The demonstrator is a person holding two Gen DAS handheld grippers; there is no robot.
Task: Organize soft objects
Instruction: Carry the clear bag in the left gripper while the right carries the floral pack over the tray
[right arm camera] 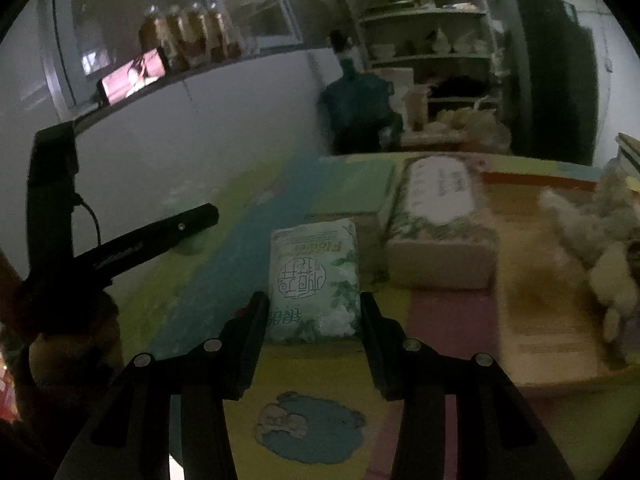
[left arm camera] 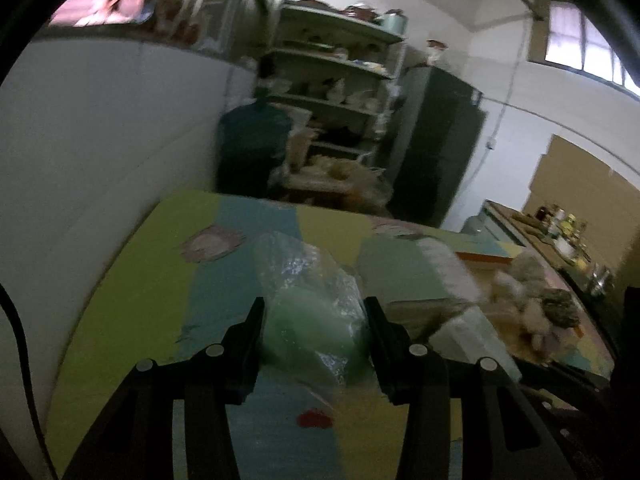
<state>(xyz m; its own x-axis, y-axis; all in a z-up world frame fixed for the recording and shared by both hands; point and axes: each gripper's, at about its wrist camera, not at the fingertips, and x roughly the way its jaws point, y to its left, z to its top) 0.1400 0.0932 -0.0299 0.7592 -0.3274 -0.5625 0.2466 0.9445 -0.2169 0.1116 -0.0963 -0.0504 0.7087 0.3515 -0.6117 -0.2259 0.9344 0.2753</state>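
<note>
green plastic-wrapped pack (left arm camera: 316, 320) | held raised || white-green tissue pack (right arm camera: 314, 280) | held

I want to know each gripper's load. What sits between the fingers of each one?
Left wrist view: a green soft item in crinkly clear plastic fills the left gripper. Right wrist view: a white-green tissue pack sits in the right gripper.

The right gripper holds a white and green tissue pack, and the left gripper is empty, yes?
Not quite. The left gripper is not empty: the left wrist view shows a green clear-wrapped pack between its fingers. The right gripper does hold the tissue pack.
</note>
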